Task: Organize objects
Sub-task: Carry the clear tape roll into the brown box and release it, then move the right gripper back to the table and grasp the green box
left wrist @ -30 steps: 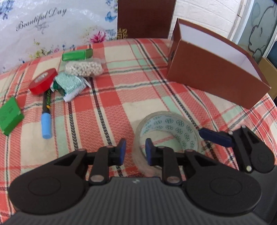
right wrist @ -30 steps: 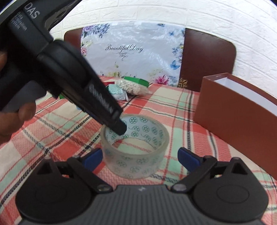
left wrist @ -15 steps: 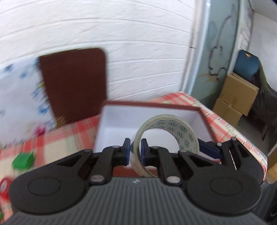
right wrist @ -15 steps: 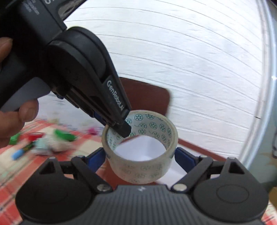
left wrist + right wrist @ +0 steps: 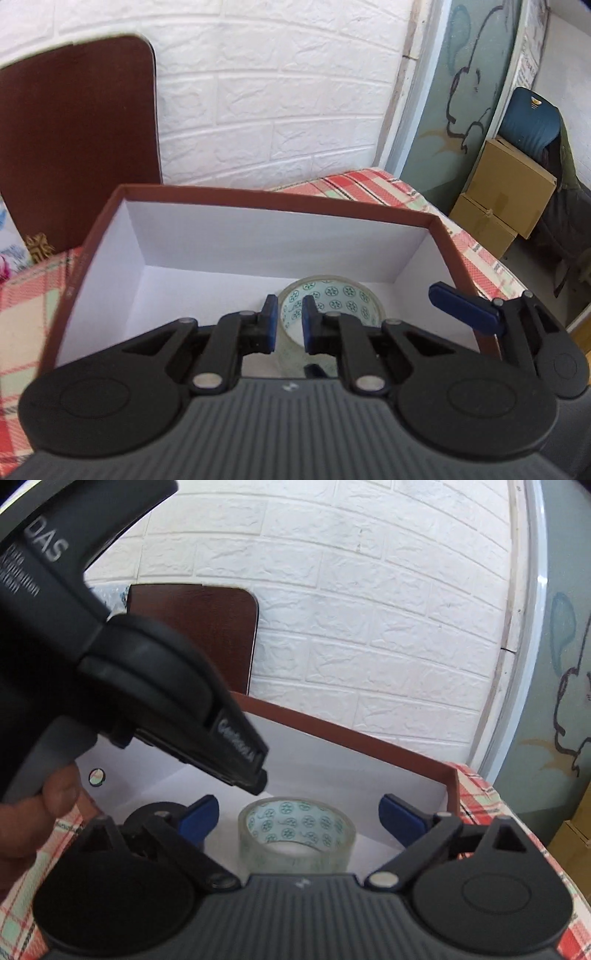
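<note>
While your left gripper [image 5: 288, 325] hangs over the box [image 5: 258, 205], its black body hides the near wall and part of the white floor from your left camera. Behind the box a brown board [image 5: 74, 147] leans on the white brick wall [image 5: 277, 92], and at the right you see cardboard cartons [image 5: 506, 192] and a blue chair [image 5: 528, 122]. The box stands on the checked cloth [image 5: 369, 188].

In your right camera the left gripper crosses the upper left and covers the far left corner of the box. Your right gripper [image 5: 299, 816] is spread wide, with one blue finger on each side of the tape [image 5: 295, 830] and not touching it.

The tape lies flat on the box floor, near the right wall. The left fingers [image 5: 269, 323] stand narrow, a little apart, and they straddle the near wall of the roll; if they pinch it, I cannot tell. Nothing else shows inside the box.
</note>
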The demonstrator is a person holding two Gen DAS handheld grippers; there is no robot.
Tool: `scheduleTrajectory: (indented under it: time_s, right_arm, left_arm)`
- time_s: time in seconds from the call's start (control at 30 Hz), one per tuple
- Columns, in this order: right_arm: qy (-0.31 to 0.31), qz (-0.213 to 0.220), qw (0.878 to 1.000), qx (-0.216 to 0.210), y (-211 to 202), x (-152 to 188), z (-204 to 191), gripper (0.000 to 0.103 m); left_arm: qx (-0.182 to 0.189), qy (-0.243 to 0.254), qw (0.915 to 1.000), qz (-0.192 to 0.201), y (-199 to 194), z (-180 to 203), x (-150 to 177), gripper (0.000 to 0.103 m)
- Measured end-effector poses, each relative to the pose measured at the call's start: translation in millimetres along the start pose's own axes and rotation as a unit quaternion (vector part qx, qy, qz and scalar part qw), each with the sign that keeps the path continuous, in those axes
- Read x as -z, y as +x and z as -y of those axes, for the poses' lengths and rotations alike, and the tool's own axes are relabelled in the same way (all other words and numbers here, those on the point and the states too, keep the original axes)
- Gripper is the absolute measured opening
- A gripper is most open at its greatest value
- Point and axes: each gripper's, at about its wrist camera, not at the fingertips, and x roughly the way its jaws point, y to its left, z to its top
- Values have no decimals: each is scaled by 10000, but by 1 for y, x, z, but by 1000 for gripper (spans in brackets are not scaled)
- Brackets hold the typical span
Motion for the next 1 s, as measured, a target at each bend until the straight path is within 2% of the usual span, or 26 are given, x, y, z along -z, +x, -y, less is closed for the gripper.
scheduleTrajectory:
  time_s: [0.07, 0.2, 0.37, 0.43, 0.47, 0.67, 1.0]
  right_arm:
    - [157, 138, 9998, 12, -16, 5, -2, 96]
    - [434, 455, 9980, -46, -55, 16, -15, 96]
    - [631, 631, 9956, -300, -93, 29, -39, 96]
    - [593, 510, 9959, -463, -101, 34, -54, 96]
    - [546, 399, 9961, -565, -101, 27, -62, 96]
    - [425, -117, 9938, -1024, -92, 36, -105, 94]
    - [-271, -353, 9861, -1601, -83, 27, -186, 94]
  left_arm:
    - [17, 11, 9999, 172, -23, -5, 5, 16]
    - [-203, 139, 9992, 329, -68, -14, 26, 16]
    - [-552, 113, 9983, 177, -104, -30, 67, 16]
    - [-739, 35, 9972, 46, -110, -41, 84, 16]
    - [-824, -46, 9966, -29, -113, -48, 92, 16]
    - [-1256, -555, 9897, -413, -127, -94, 137, 16]
    - [-2045, -1190, 9708, -387, -170, -170, 188, 16]
